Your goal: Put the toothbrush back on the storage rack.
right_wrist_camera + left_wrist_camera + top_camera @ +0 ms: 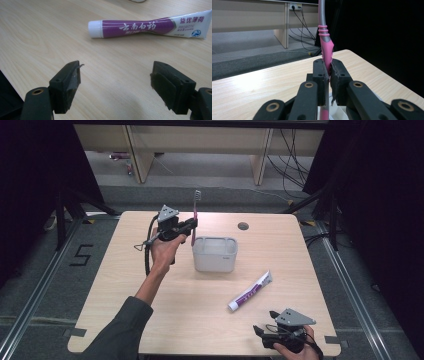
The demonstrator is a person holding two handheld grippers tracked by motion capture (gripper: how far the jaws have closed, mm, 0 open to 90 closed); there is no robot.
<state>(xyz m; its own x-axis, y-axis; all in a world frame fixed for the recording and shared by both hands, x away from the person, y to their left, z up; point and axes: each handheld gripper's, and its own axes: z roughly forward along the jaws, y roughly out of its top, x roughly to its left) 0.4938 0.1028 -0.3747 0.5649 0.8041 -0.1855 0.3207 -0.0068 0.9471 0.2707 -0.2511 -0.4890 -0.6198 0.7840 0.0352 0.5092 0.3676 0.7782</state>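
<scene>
The wooden table (200, 310) is the largest thing here, light in colour, with a small round dark hole (243, 226) near its far edge. Behind it, on the grey floor, stand pale furniture legs, and black cables hang there; a wall socket can be seen in the left gripper view.

On the far half of the table stands a white rectangular holder (215, 254) with open compartments on top. Its inside I cannot see well.

The left gripper (192, 226) is raised just left of the holder, beside its far left corner. Its jaws are pressed together on a pink and grey toothbrush (195, 215), which stands nearly upright, the bristle head at the top. In the left gripper view the pads clamp the pink part of the handle (327, 53), and the lower end goes down below the jaws, above a white edge of the holder (337, 115).

A toothpaste tube (251, 291) lies flat to the right of the holder and apart from it, with nothing between them, the white cap toward the person. In the right gripper view its purple band (140, 27) carries white Chinese characters, and the white end has purple writing, 益优薄荷, with small print below that I cannot read.

The right gripper (261, 336) rests low at the near right edge of the table, near the tube but not touching. Its jaws stand wide apart and hold nothing.

On the floor at the left is a black mark like the digit 5 (81, 255).
</scene>
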